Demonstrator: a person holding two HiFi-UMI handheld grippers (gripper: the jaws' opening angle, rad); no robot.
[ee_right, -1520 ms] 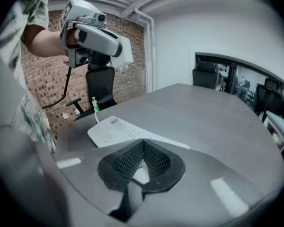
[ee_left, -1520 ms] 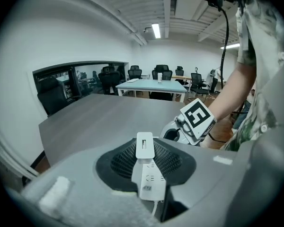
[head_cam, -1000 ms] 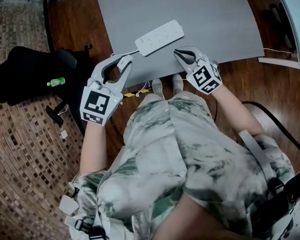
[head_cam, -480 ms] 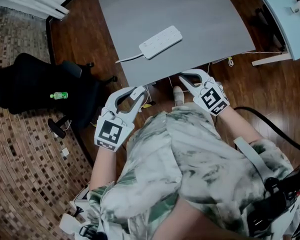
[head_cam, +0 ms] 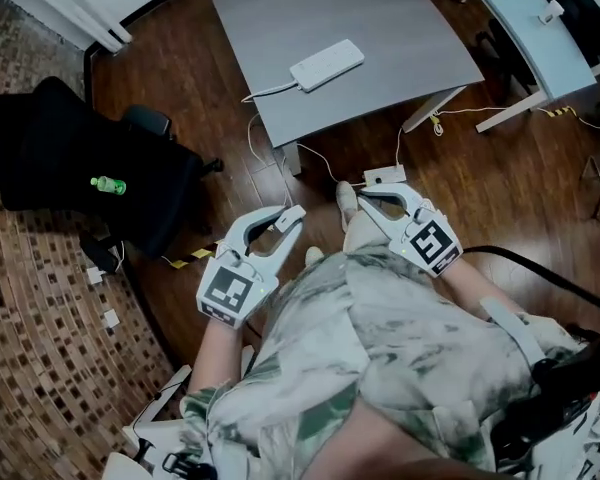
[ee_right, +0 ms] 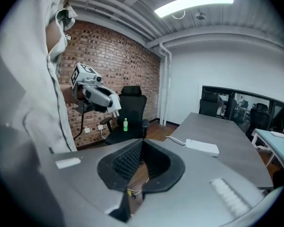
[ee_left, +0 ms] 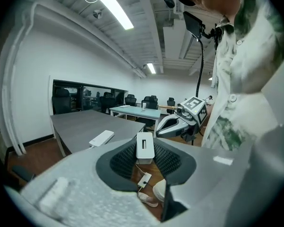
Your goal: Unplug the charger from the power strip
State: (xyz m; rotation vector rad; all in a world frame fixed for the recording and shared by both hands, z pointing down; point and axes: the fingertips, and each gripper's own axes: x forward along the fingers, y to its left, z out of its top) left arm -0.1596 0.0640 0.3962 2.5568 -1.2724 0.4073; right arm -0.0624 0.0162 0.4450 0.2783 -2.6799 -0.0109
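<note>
The white power strip [head_cam: 326, 65] lies on the grey table [head_cam: 400, 18], its cord trailing off the near edge; no plug sits in it. My left gripper [head_cam: 290, 217] is well back from the table, over the wood floor, shut on a small white charger [ee_left: 145, 145] that stands upright between its ribbed pads. My right gripper [head_cam: 366, 190] hangs beside it, also off the table, jaws together with nothing in them. From the left gripper view, the strip [ee_left: 102, 137] lies far ahead. The right gripper view shows the strip [ee_right: 202, 147] and the left gripper [ee_right: 114, 105] with the charger.
A black office chair [head_cam: 70, 158] with a green bottle [head_cam: 107, 184] on it stands to the left. A white adapter [head_cam: 384, 176] and loose cables lie on the floor under the table. A second, pale table [head_cam: 525, 28] stands at the right.
Both grippers have drawn back from the table's edge towards the person's body. The charger has stayed in the left gripper. The table and strip now lie farther away.
</note>
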